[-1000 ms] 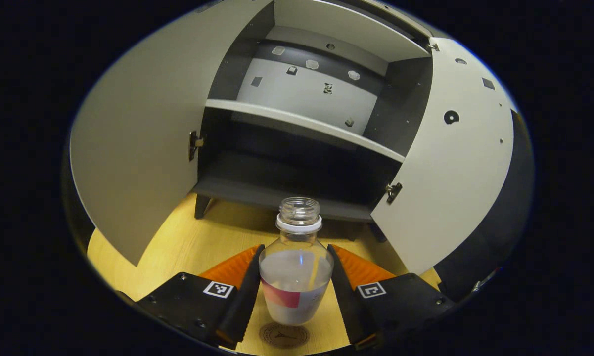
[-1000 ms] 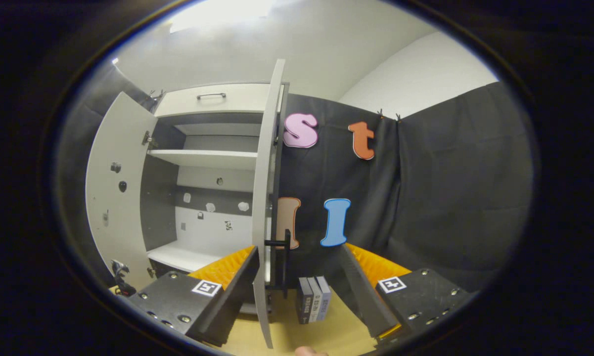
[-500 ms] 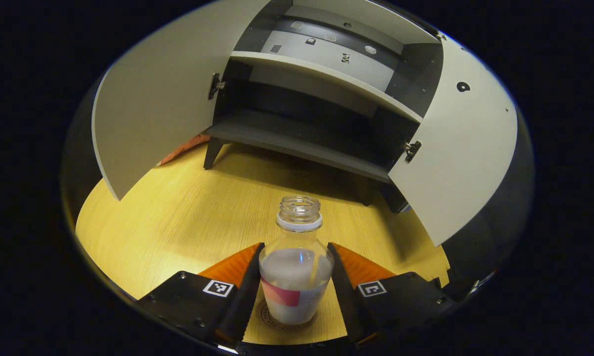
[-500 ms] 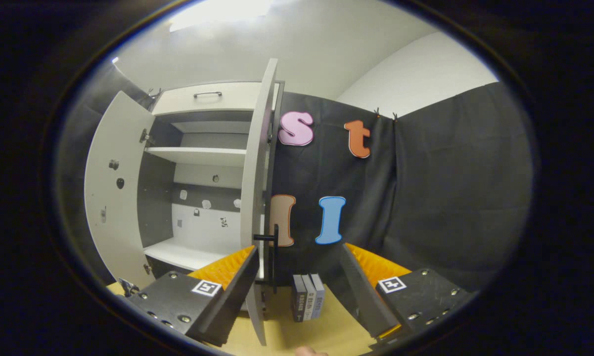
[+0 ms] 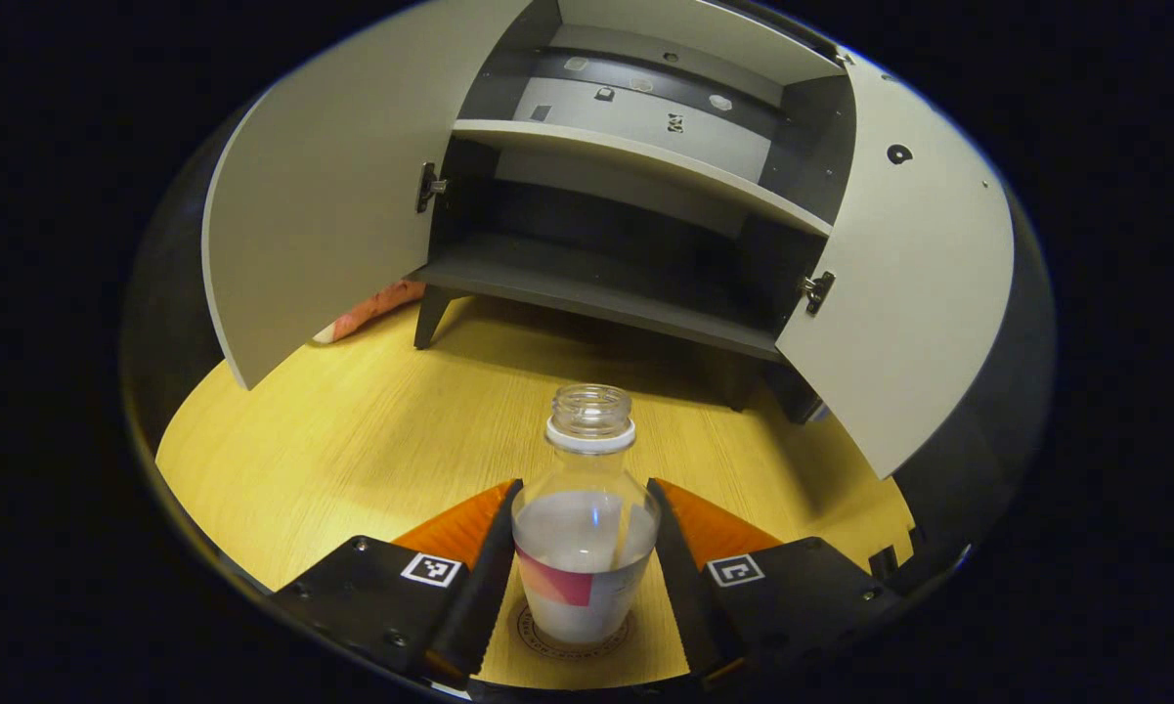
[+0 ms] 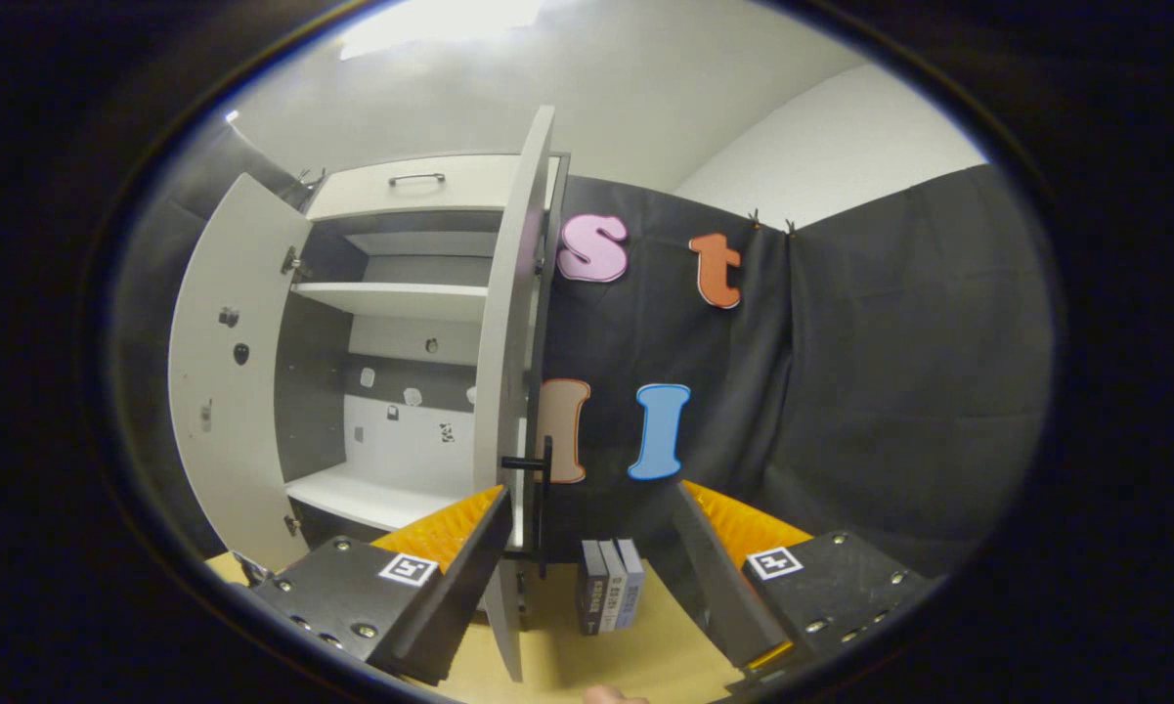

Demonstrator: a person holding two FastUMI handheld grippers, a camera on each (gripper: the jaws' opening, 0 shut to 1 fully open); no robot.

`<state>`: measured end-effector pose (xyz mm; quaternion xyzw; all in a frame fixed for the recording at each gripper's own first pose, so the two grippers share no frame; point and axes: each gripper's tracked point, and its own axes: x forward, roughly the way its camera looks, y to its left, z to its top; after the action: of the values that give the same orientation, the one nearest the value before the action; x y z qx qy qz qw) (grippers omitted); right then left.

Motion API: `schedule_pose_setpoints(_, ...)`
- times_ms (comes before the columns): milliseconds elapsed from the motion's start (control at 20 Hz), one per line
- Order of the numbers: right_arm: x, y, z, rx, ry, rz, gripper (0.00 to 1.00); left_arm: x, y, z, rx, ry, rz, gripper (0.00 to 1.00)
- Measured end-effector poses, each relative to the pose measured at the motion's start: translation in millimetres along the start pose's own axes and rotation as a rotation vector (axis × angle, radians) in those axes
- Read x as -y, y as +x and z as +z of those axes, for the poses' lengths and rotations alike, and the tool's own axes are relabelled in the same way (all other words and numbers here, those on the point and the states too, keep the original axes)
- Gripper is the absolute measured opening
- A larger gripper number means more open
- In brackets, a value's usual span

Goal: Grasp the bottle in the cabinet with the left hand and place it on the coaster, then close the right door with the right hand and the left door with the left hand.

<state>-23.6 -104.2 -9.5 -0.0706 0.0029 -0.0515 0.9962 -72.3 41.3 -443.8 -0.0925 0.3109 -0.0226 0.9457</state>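
Observation:
In the left gripper view a clear, capless bottle [image 5: 587,533] half full of pale liquid, with a red and white label, stands upright on a round brown coaster [image 5: 614,638] on the wooden table. My left gripper [image 5: 584,494] is shut on the bottle's body, one finger at each side. Behind it the grey cabinet [image 5: 606,284] has its left door [image 5: 323,205] and right door [image 5: 899,284] swung wide. In the right gripper view my right gripper [image 6: 591,494] is open and holds nothing. It sits just in front of the right door's edge [image 6: 508,372] and black handle [image 6: 540,494].
The cabinet stands on short legs on the wooden table [image 5: 352,440], with a bare shelf [image 5: 635,161] inside. Three small books [image 6: 611,585] stand upright beside the cabinet, against the black cloth wall [image 6: 841,391]. A drawer with a handle [image 6: 415,181] tops the cabinet.
The left gripper has drawn the bottle back from the cabinet and down onto the coaster. The right gripper has shifted slightly, and the right door's edge sits a little further left.

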Motion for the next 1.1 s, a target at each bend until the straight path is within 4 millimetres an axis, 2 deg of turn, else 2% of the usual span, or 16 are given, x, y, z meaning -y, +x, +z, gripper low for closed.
schedule_pose_setpoints(450, -1, 4, -8, -0.015, 0.010, 0.008, 0.99, 5, -17, -9, -0.025, 0.058, 0.007, 0.81)
schedule_pose_setpoints(500, 0, 3, -10, -0.019, 0.013, 0.007, 1.00, 4, -18, -8, -0.029, 0.067, 0.016, 0.78)
schedule_pose_setpoints(650, 1, 2, -11, -0.024, 0.017, 0.003, 0.99, 8, -22, -7, -0.031, 0.072, 0.011, 0.79)
schedule_pose_setpoints(850, 1, 2, -13, -0.030, 0.013, 0.000, 0.99, 11, -32, 5, -0.014, 0.113, 0.017, 0.80)
schedule_pose_setpoints(1100, -4, 1, -17, -0.036, 0.006, 0.009, 0.99, 28, -54, 41, 0.055, 0.157, -0.027, 0.80)
